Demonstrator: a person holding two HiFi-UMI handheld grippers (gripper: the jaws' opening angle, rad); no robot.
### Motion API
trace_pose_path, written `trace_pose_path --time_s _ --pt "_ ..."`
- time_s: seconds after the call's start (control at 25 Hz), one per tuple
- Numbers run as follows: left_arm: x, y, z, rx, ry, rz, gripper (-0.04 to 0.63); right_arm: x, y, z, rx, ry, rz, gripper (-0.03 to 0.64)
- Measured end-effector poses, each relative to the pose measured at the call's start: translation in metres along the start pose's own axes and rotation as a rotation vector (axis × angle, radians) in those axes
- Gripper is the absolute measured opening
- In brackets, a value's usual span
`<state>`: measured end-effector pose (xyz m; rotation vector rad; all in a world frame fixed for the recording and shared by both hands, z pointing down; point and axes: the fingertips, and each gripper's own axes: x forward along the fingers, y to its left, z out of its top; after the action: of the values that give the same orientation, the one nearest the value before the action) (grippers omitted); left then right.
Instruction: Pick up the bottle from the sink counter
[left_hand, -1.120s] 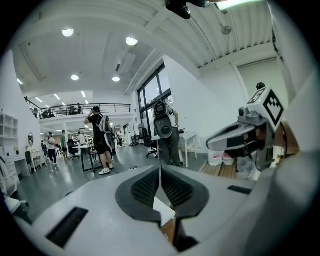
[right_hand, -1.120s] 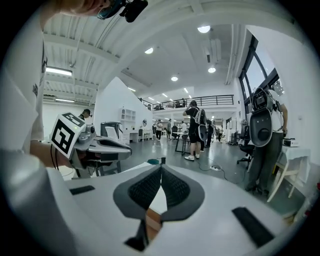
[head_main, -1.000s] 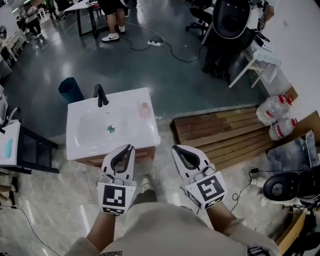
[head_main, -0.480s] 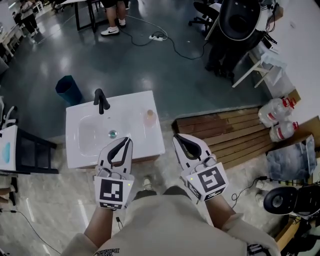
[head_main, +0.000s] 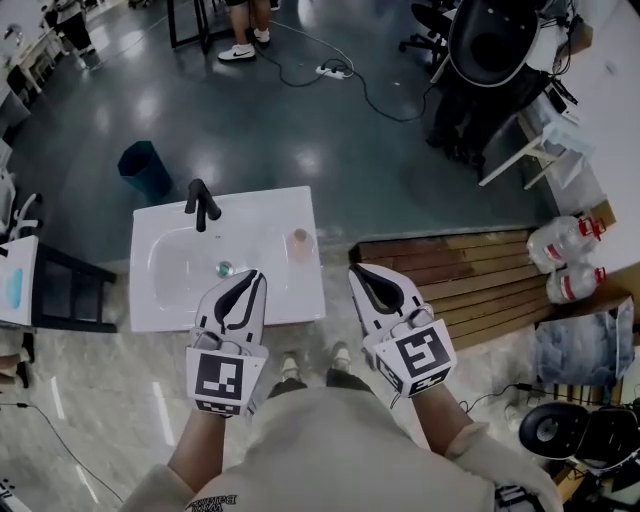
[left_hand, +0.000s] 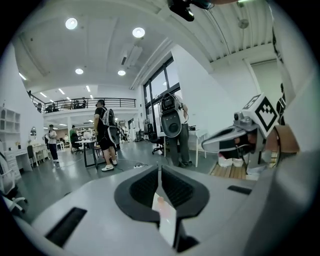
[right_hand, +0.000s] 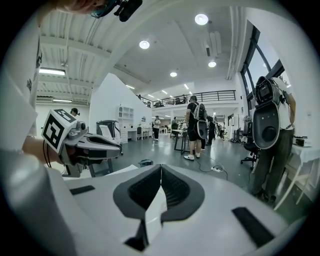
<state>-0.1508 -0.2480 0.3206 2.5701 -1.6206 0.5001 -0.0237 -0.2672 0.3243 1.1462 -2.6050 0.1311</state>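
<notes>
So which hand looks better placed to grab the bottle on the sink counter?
Probably left. The left gripper is over the sink counter, and its view shows the bottle straight ahead past its shut jaws. The right gripper, also shut, hangs beside the counter's edge.

It is bright where I stand. Round ceiling lights (left_hand: 71, 23) glow white in my left and right gripper views, and daylight comes in through the tall window (left_hand: 157, 87). In my head view the dark floor (head_main: 300, 130) is shiny and shows soft pale spots of glare. The white counter (head_main: 290, 290) is so bright it looks a bit washed out. Shadows are soft and weak. My gripper views are round with black corners, and straight lines bend near the edges. My left hand-held gripper (left_hand: 159, 170) sits so close to its camera that it looks fuzzy, while far things look sharper.
</notes>
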Motion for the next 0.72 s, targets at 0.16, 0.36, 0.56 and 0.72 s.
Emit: trace_pose_path --time_s 0.16,0.36,0.56,0.72 --pt "0.022 -0.002 -0.001 -0.021 0.002 -0.024 0.039 0.013 -0.018 -0.008 0.008 0.01 0.009 -0.003" --pt "0.057 -0.001 -0.009 0.027 0.038 -0.052 0.191 0.036 -0.038 -0.02 0.064 0.027 0.041 -0.003" --pt "0.097 -0.001 -0.023 0.055 0.037 -0.091 0.285 0.067 -0.05 -0.033 0.111 0.043 0.08 -0.003" --pt "0.13 -0.002 -0.047 0.054 0.053 -0.134 0.322 0.092 -0.054 -0.046 0.121 0.06 0.101 -0.003"
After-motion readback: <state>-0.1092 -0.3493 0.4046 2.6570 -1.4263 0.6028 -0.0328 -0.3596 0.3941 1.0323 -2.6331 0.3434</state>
